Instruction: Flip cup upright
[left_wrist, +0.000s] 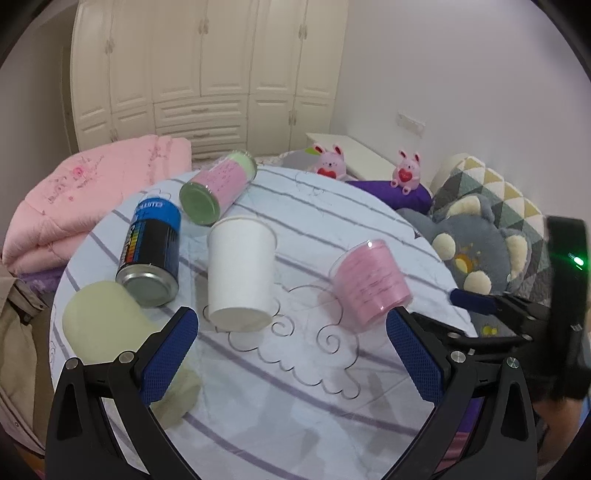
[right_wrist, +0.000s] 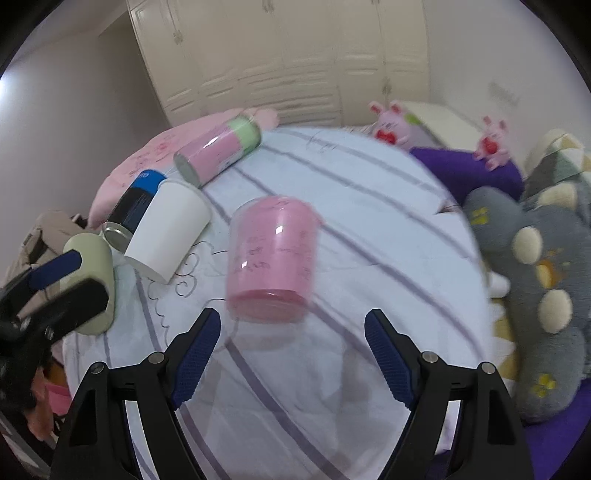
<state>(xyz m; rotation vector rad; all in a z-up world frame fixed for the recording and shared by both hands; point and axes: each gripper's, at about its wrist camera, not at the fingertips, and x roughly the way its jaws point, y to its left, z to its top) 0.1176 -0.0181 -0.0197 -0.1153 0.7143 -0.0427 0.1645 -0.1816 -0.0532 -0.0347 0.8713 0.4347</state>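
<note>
A white paper cup lies on its side on the round cloth-covered table, its base toward me; it also shows in the right wrist view. A pink translucent cup lies on its side to the right, and fills the middle of the right wrist view. A pale green cup lies at the left. My left gripper is open and empty, just short of the white cup. My right gripper is open and empty, just short of the pink cup, and shows in the left wrist view.
A blue and black can and a pink and green jar lie on their sides at the table's far left. A pink quilt lies behind. Grey plush toys, a purple cushion and pink bunnies are at the right.
</note>
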